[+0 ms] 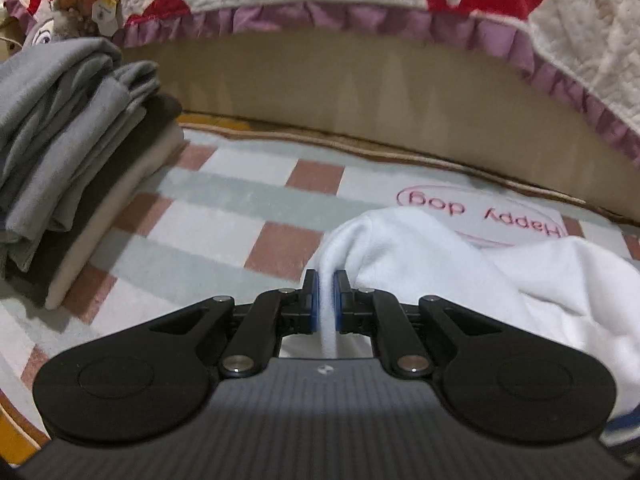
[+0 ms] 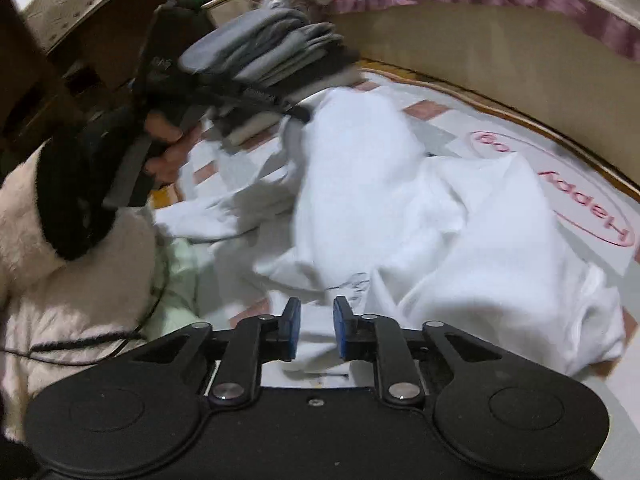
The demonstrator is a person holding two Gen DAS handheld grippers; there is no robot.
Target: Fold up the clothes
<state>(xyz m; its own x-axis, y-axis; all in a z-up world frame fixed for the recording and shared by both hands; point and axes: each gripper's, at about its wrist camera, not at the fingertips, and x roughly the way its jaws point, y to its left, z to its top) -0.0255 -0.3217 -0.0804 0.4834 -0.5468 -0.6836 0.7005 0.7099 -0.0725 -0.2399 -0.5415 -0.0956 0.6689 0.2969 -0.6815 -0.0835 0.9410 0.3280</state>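
Note:
A white garment [image 1: 460, 264] lies crumpled on the checked mat [image 1: 240, 208]. My left gripper [image 1: 327, 280] is shut on a pinched fold of it, with white cloth running between the blue pads. In the right wrist view the same white garment [image 2: 420, 216] spreads across the mat, and the left gripper [image 2: 296, 114] grips its far corner near the pile. My right gripper [image 2: 316, 320] hovers over the garment's near edge with its jaws apart and nothing between them.
A stack of folded grey, dark and cream clothes [image 1: 68, 152] stands at the left, also seen in the right wrist view [image 2: 280, 52]. A bed edge with a purple-frilled quilt [image 1: 360, 20] runs behind. A fluffy pink sleeve [image 2: 60, 280] is at lower left.

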